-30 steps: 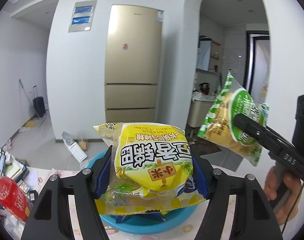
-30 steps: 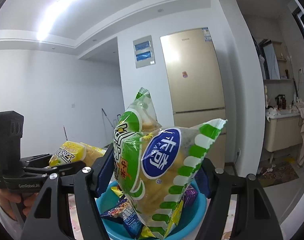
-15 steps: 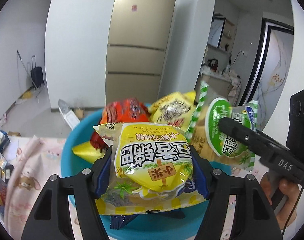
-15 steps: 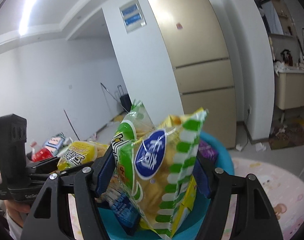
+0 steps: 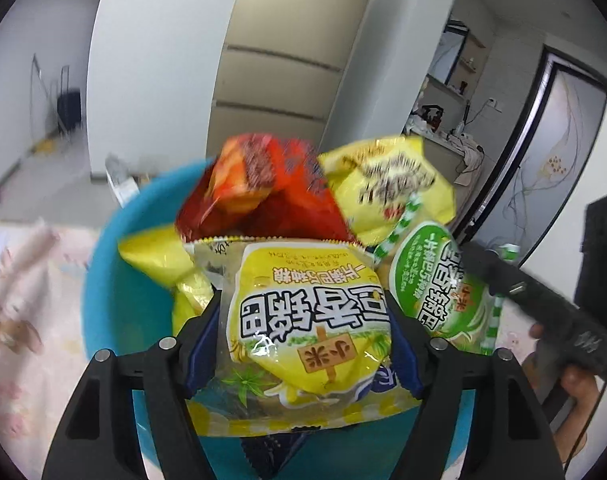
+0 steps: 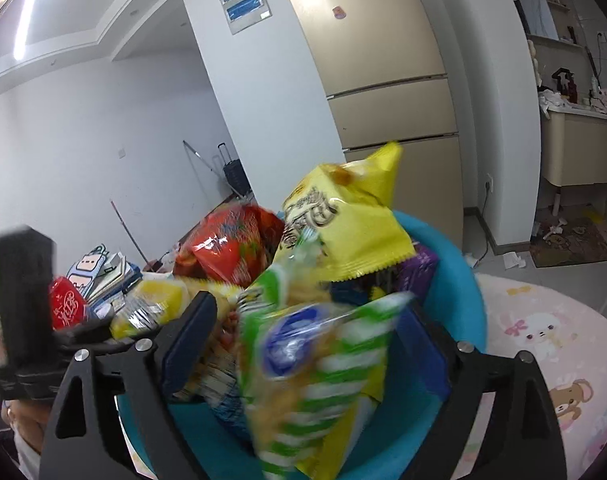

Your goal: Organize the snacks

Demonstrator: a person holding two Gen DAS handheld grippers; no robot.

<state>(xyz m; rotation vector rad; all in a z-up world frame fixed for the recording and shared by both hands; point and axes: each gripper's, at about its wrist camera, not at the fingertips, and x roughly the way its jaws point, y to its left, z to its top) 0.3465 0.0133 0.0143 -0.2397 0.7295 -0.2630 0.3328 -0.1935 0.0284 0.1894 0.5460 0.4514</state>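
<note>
A blue basin (image 5: pixel 103 260) (image 6: pixel 455 272) is piled with snack bags, among them a red bag (image 5: pixel 263 192) (image 6: pixel 227 244) and a yellow bag (image 5: pixel 387 184) (image 6: pixel 343 232). My left gripper (image 5: pixel 307 320) hangs low over the basin. Its jaws are opening, and its pads still touch a yellow snack pack (image 5: pixel 307 312) between them. My right gripper (image 6: pixel 307 328) is over the basin's right side, its jaws opening wide. The green-striped snack pack (image 6: pixel 315 360) (image 5: pixel 435 280) between them is blurred and stands clear of the left pad.
The basin sits on a pink cartoon tablecloth (image 6: pixel 543 340) (image 5: pixel 19 320). To the left of the basin are a red packet (image 6: pixel 65 308) and a stack of books (image 6: pixel 103 272). A purple pack (image 6: pixel 419 268) lies in the basin. Behind stands a tall beige fridge (image 6: pixel 383 80).
Both grippers came down from above onto the basin, so its snacks now fill the views. The right jaws have spread and the green-striped pack has loosened and blurred.
</note>
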